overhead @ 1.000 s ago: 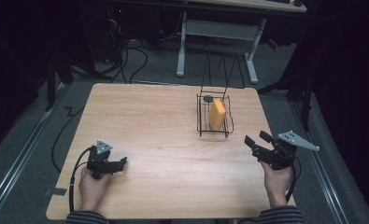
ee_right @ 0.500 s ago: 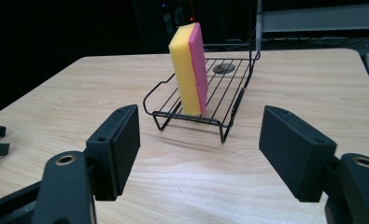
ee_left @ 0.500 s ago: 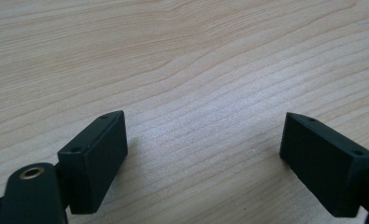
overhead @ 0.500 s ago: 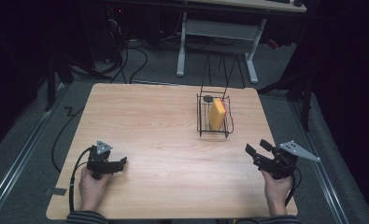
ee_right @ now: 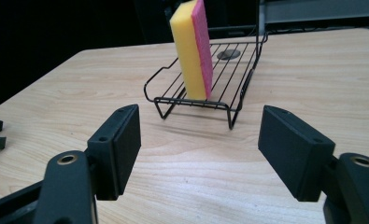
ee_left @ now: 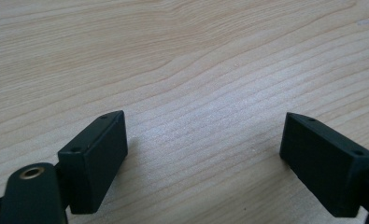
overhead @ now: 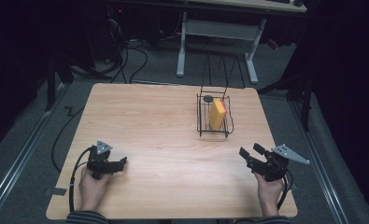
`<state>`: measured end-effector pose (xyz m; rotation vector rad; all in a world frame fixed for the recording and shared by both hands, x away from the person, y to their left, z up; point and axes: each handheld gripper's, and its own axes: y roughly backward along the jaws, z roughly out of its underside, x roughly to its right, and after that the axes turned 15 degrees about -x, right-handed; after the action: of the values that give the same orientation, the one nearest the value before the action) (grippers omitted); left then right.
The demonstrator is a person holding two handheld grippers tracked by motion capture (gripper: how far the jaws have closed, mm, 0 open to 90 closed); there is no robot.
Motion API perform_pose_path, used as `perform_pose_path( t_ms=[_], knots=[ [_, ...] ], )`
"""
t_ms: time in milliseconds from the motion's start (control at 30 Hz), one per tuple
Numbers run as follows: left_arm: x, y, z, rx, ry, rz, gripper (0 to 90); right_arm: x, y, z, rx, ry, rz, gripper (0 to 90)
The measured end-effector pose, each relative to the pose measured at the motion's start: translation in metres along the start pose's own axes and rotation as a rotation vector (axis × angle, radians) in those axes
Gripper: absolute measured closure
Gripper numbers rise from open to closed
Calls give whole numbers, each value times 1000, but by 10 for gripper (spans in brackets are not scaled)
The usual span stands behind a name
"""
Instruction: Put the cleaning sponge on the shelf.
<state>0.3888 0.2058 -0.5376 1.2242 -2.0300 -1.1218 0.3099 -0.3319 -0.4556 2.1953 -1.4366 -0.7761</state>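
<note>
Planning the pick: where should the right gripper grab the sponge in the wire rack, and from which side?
Probably the top half of the sponge, from above. It stands upright on edge in the wire rack, its upper part clear of the wires. Put one jaw on the yellow face, one on the pink. The right gripper is open, nothing between its jaws.

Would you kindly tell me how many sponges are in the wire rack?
1: a yellow-and-pink sponge stands on edge in the black wire rack at the table's far right. Nothing hints at another hidden one.
</note>
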Motion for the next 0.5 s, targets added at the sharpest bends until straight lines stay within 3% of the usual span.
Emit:
perform_pose_path(
  t_ms=[500],
  knots=[
    [0,0,0,1,0,0,156,-3,-25,13,-64,4,14,315]
  ],
)
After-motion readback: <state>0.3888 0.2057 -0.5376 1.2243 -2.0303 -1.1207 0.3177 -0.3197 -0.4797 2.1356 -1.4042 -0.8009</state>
